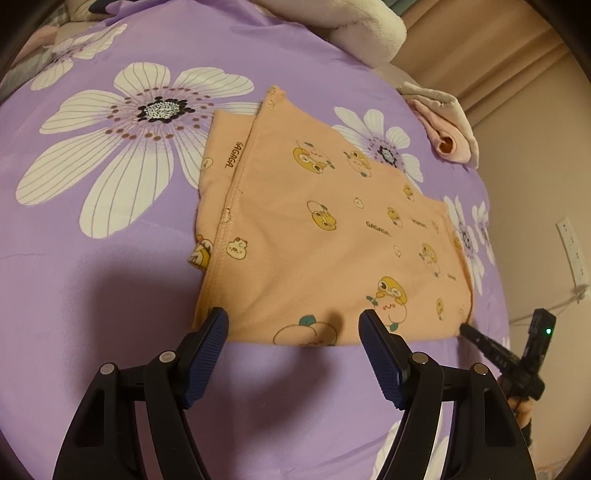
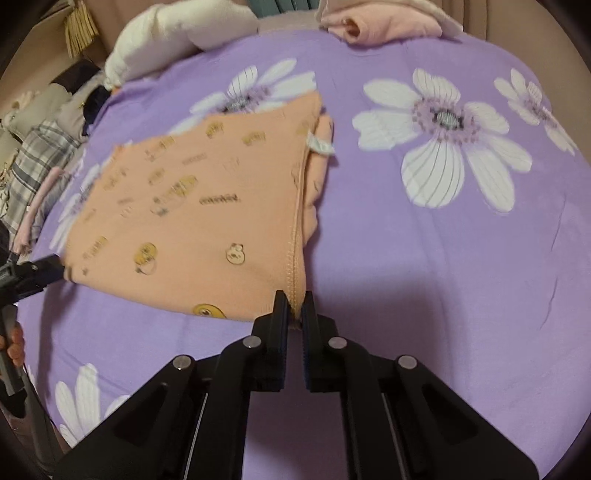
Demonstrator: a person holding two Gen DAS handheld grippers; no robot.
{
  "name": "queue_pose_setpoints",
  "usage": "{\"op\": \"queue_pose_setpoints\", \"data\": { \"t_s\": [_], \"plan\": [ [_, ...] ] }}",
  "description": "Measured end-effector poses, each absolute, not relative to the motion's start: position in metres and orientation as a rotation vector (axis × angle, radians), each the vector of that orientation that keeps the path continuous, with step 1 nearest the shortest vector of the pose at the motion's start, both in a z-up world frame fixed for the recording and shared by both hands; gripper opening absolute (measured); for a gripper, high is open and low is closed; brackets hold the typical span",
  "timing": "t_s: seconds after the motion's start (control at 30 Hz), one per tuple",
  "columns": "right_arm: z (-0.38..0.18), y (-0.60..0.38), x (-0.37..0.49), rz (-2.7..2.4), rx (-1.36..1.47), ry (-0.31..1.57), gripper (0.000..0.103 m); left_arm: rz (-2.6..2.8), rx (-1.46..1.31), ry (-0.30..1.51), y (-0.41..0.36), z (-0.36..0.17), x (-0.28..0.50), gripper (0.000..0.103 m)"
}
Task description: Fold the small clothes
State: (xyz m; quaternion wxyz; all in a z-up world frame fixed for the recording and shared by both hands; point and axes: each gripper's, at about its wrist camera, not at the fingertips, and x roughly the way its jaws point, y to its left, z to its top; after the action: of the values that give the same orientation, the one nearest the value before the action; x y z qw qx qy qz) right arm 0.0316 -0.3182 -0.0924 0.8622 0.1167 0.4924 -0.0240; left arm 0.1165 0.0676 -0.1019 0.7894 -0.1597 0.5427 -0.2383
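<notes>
A peach child's garment (image 1: 317, 229) with cartoon prints lies folded flat on the purple flowered bedsheet (image 1: 110, 288). My left gripper (image 1: 293, 319) stands open over the garment's near edge, its left finger at the near left corner, with only flat cloth between the pads. My right gripper (image 2: 295, 308) is shut on the garment (image 2: 192, 206) at its near corner, where a stitched seam runs down. In the left wrist view the right gripper (image 1: 467, 329) shows at the garment's near right corner. One dark finger (image 2: 44, 271) of the left gripper touches the opposite corner.
Folded pink and cream clothes (image 1: 443, 125) lie near the bed's far edge, also in the right wrist view (image 2: 373, 26). A white plush bundle (image 2: 177, 33) and a plaid pile (image 2: 40, 162) sit beyond the sheet. A hand (image 2: 14, 341) holds the left gripper.
</notes>
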Motion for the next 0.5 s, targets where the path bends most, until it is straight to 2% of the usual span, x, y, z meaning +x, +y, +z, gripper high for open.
{"op": "queue_pose_setpoints", "data": {
  "t_s": [0.13, 0.33, 0.5],
  "plan": [
    [-0.078, -0.318, 0.022, -0.087, 0.227, 0.975, 0.013, -0.490, -0.265, 1.127, 0.066, -0.092, 0.103, 0.074],
    [-0.048, -0.312, 0.012, -0.088, 0.199, 0.848, 0.014, -0.452, -0.170, 1.033, 0.056, -0.075, 0.094, 0.074],
    [-0.047, -0.289, 0.024, -0.025, 0.182, 0.812, 0.013, -0.431, -0.100, 0.974, 0.041, -0.068, 0.097, 0.074]
  ]
}}
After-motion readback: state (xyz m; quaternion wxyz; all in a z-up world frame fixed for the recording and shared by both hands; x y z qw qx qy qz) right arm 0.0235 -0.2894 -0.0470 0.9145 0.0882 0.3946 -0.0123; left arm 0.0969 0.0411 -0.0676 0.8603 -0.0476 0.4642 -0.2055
